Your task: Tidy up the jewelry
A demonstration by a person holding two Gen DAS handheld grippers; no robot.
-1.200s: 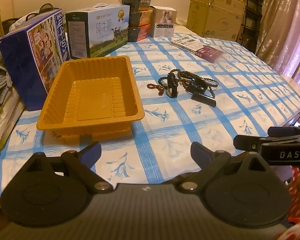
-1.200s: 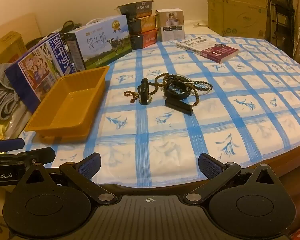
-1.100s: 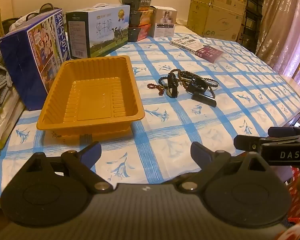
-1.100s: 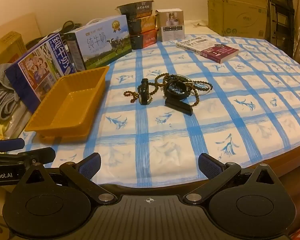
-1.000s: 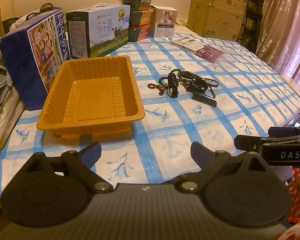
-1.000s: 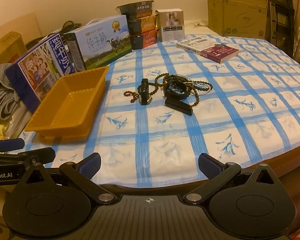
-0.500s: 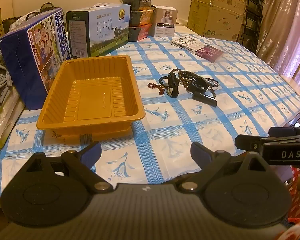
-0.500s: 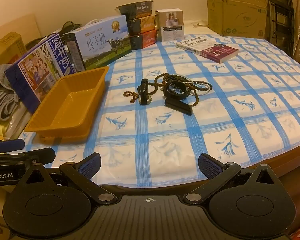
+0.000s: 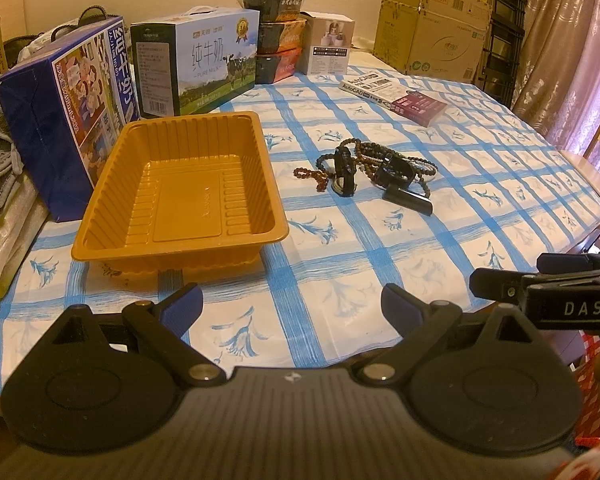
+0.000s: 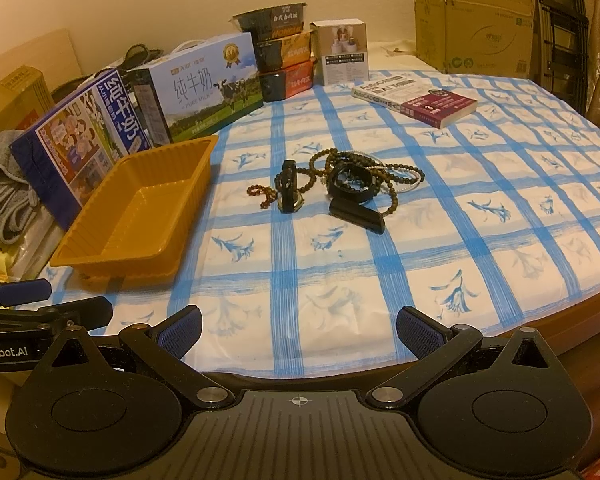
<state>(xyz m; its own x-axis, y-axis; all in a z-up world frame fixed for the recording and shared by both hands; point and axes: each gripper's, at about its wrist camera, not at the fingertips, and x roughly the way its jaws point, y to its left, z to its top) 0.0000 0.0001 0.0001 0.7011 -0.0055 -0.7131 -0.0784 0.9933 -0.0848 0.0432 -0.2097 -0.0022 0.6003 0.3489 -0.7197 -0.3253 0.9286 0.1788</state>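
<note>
Nearest, the left gripper (image 9: 291, 303) and the right gripper (image 10: 299, 329) hang over the table's front edge, both spread wide and holding nothing. Farther in, an orange tray (image 9: 182, 184) sits empty on the blue-checked tablecloth (image 9: 340, 264). To its right lies the jewelry: bead strings (image 10: 364, 170) tangled with black bands (image 10: 288, 192).

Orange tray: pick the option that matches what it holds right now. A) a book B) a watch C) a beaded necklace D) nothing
D: the orange tray shows only its bare ribbed floor, while the beaded strands and the watch lie in a pile on the checked tablecloth to its right.
</note>
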